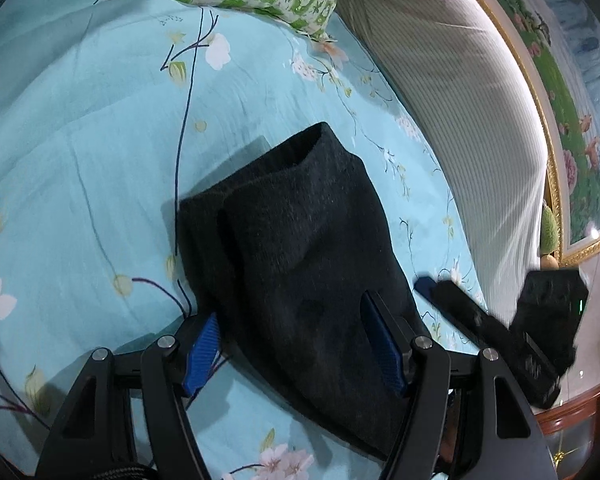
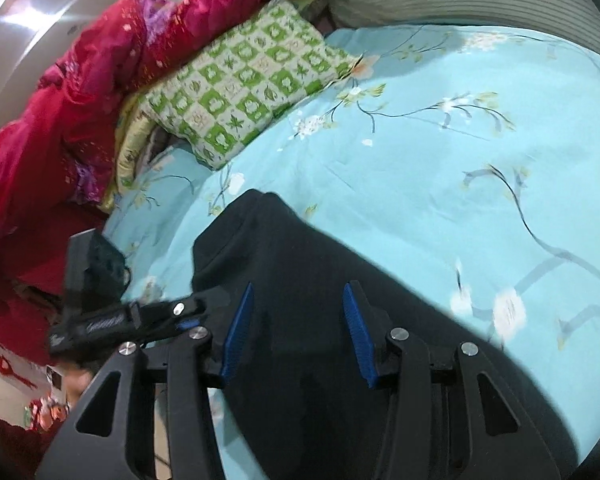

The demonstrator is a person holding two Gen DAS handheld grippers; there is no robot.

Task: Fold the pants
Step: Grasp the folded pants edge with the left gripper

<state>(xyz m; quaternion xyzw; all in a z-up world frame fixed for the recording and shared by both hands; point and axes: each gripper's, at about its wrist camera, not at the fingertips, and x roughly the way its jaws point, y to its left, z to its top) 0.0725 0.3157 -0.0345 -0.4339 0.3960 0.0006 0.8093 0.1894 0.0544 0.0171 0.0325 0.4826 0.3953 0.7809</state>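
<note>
The dark pants (image 1: 296, 248) lie folded over on the light blue floral bedspread (image 1: 80, 152); a leg opening points away from me. My left gripper (image 1: 296, 344) is open, its blue fingers (image 1: 202, 352) on either side of the near end of the cloth, close above it. In the right wrist view the pants (image 2: 320, 264) spread under my right gripper (image 2: 300, 332), which is open with its blue pads (image 2: 358, 336) apart above the fabric. The right gripper also shows at the left wrist view's right edge (image 1: 500, 328), and the left gripper at the right wrist view's left (image 2: 112, 312).
A green-and-white checked pillow (image 2: 244, 80) lies at the head of the bed, next to a red quilt (image 2: 60, 112). A pale striped bolster (image 1: 460, 120) runs along the bed's side below a framed picture (image 1: 572, 120). Wooden furniture (image 1: 580, 420) stands beyond the bed edge.
</note>
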